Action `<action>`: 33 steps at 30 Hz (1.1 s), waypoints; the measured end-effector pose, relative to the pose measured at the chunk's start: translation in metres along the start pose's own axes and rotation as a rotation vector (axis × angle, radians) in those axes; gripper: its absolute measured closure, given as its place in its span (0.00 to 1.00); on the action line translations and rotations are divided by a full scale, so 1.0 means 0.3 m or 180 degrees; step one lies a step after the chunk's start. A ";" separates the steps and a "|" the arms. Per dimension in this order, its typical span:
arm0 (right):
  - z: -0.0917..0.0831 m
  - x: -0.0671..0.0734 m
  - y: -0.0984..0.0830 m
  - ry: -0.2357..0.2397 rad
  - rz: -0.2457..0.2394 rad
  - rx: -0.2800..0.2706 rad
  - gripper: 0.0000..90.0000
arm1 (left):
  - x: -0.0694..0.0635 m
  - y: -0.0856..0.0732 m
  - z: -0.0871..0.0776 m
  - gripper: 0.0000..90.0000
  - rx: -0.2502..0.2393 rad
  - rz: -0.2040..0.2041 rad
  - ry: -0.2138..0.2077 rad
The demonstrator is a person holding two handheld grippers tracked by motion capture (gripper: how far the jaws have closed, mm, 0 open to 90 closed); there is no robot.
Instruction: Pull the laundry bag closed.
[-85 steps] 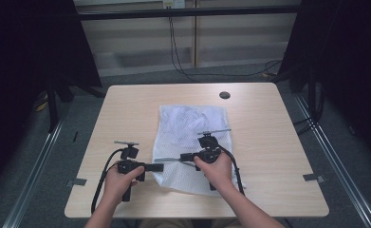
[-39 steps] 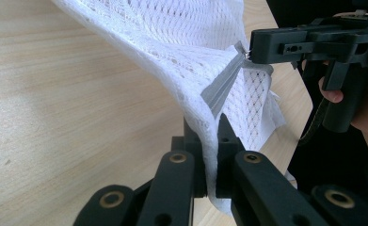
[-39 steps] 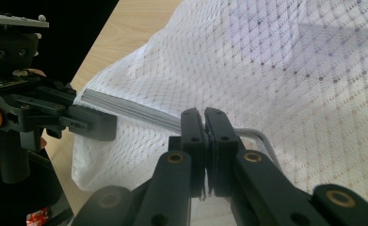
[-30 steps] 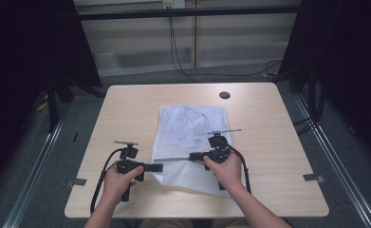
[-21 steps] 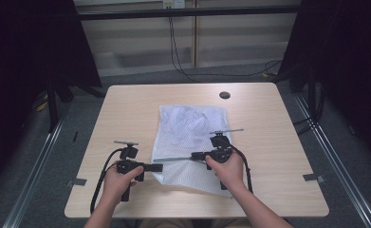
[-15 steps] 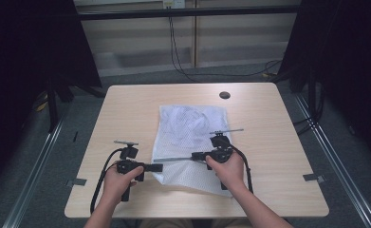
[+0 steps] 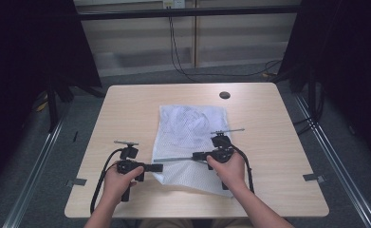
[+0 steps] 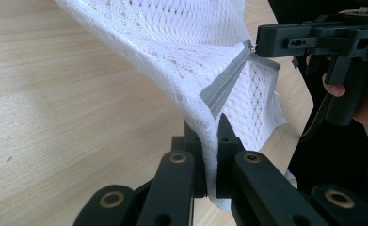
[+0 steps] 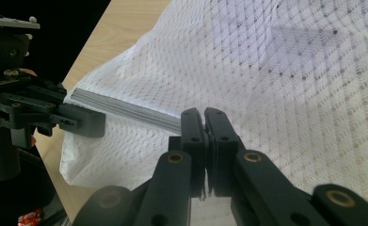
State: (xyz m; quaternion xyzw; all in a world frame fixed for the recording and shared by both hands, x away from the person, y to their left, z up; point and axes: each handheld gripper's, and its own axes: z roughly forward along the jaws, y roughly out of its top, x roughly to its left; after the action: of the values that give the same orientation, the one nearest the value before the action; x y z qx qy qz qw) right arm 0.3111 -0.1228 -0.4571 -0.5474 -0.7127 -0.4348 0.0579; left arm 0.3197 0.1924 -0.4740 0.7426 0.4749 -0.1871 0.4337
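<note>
Mesh laundry bag (image 7: 192,137), white, flat on wooden table (image 7: 278,142) at frame centre, near edge lifted. Contents not discernible through the netting. Grey zipper (image 7: 173,159) stretched level between both tools, lower centre of high view. Left gripper (image 8: 210,141) clamped on bag fabric at zipper end, jaws closed on mesh. Right gripper (image 9: 204,123) pinched shut on the zipper's other end, apparently at the slider. Round black grommet (image 7: 225,95) on tabletop, upper right of bag.

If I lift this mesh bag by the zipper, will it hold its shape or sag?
Likely sag: the mesh bag already drapes in folds from the left tongs. It looks thin and probably light. The zipper seems the stiffest part.
</note>
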 end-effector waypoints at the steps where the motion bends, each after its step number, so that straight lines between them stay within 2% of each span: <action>1: -0.001 0.000 0.000 0.0001 0.0002 0.0003 0.97 | 0.000 0.000 0.000 0.98 0.0000 -0.0002 0.0000; 3: -0.002 0.000 -0.001 -0.0001 -0.0004 0.0003 0.97 | 0.000 0.000 -0.001 0.98 0.0000 0.0011 0.0018; 4: -0.004 0.000 0.000 -0.0032 -0.0007 0.0004 0.97 | -0.003 -0.001 -0.002 0.98 -0.0011 -0.0052 0.0007; 6: -0.009 -0.007 0.001 -0.0060 0.0002 -0.0001 0.97 | 0.004 0.000 -0.008 0.98 -0.0010 0.0013 0.0023; 11: -0.028 -0.026 -0.002 -0.0091 0.0031 -0.0012 0.97 | 0.004 -0.001 -0.010 0.98 -0.0025 -0.0011 0.0023; 31: -0.050 -0.045 -0.005 -0.0061 0.0052 -0.0024 0.97 | 0.003 -0.001 -0.006 0.98 0.0004 0.0007 0.0024; 32: -0.051 -0.046 -0.005 -0.0079 0.0050 -0.0023 0.97 | 0.000 -0.002 -0.006 0.98 -0.0012 -0.0039 0.0016; 33: -0.053 -0.048 -0.006 -0.0078 0.0045 -0.0026 0.97 | 0.004 -0.001 -0.007 0.98 -0.0002 0.0012 0.0025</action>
State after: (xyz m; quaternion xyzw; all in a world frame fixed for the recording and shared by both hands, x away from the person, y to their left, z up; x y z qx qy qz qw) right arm 0.3090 -0.1443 -0.4563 -0.5579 -0.7077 -0.4306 0.0499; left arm 0.3197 0.1946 -0.4739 0.7441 0.4752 -0.1832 0.4325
